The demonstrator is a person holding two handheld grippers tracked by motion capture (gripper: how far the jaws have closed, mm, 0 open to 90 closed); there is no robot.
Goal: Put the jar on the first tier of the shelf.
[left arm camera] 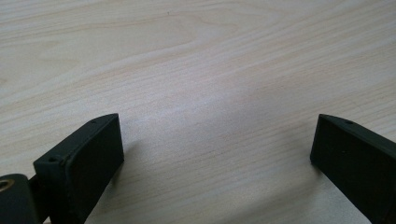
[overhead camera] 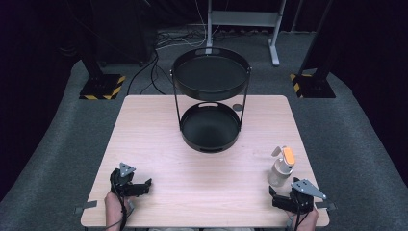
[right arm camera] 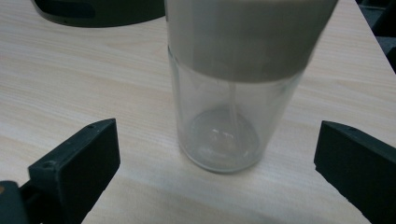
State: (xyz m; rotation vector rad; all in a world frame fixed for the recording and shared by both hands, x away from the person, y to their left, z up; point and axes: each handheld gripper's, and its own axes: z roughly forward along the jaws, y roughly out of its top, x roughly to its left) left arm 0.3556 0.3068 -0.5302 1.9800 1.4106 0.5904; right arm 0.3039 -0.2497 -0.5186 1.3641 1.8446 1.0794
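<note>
The right tool (right arm camera: 217, 154) is sitting low at the near right corner of the bench (overhead camera: 202, 178), jaws spread wide and holding nothing. Directly ahead of it, centred between the jaws but not yet touched, a clear spray bottle (right arm camera: 224, 121) is standing upright, its long axis vertical, orange trigger (overhead camera: 288, 155) on top. The left tool (overhead camera: 144, 185), also wide and empty, is lying well off to the side, so the right one is nearer. Farther ahead, a black two-tier tray stand (overhead camera: 210, 139) is waiting mid-bench.
</note>
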